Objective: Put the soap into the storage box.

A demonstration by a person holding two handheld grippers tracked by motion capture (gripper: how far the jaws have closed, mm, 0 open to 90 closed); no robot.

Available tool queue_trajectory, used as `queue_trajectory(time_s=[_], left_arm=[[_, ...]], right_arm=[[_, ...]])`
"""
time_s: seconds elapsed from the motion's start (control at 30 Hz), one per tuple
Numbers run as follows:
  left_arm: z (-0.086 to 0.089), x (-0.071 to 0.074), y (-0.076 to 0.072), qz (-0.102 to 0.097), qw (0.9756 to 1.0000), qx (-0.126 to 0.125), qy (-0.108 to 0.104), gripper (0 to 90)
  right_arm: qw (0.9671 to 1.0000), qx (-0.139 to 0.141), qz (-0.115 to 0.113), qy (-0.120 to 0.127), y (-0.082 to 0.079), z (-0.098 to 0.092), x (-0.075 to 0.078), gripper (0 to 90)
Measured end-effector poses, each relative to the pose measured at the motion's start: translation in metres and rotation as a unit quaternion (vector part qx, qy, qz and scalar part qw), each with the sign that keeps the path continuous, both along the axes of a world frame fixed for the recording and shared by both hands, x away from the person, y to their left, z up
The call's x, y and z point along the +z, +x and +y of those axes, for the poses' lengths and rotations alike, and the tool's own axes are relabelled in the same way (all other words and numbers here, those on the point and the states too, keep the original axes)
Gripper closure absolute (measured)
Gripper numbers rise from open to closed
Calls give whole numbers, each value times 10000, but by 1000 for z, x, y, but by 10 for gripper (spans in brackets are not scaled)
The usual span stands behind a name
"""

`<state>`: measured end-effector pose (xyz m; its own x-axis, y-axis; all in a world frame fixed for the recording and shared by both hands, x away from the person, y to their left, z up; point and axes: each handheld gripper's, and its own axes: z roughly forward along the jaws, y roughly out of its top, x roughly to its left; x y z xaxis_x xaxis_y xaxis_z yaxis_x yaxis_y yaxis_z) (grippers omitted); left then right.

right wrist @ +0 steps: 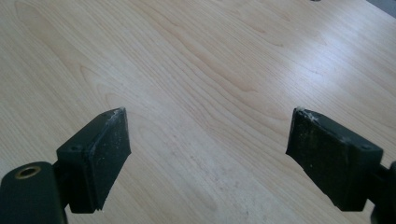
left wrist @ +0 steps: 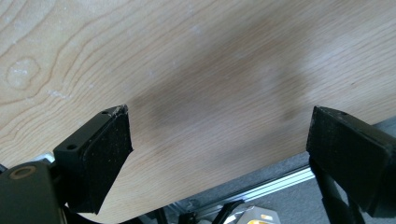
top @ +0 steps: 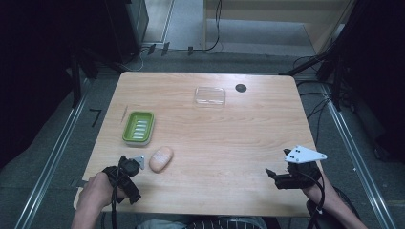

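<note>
At the lower left of the high view the left gripper (top: 128, 177) and at lower right the right gripper (top: 285, 177) hover over the wooden table (top: 229, 143) — both jaws wide apart, holding nothing — with a peach soap bar (top: 161, 158) below a green soap dish (top: 138, 127)

Looks like a lab or test cell, not a home. Light wood counter (top: 248, 143) on grey carpet, aluminium rails (top: 52, 157) at 9 and 3 o'clock, loose cables (top: 217, 28) at 12, dark equipment stands (top: 344, 57) in the back corners.
</note>
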<state>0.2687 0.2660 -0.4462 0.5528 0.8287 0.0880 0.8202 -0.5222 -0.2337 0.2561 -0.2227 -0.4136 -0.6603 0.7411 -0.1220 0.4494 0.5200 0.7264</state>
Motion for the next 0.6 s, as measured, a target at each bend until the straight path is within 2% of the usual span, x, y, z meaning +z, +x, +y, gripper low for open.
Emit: queue_trajectory(time_s=[0.3, 0.6], left_arm=[[-4, 0, -1, 15, 10000, -18, -77, 72], [-9, 5, 1, -32, 9996, -91, -247, 51]], right_arm=[[10000, 9, -11, 5, -1, 1, 1, 134], [10000, 8, -3, -26, -1, 3, 1, 134]])
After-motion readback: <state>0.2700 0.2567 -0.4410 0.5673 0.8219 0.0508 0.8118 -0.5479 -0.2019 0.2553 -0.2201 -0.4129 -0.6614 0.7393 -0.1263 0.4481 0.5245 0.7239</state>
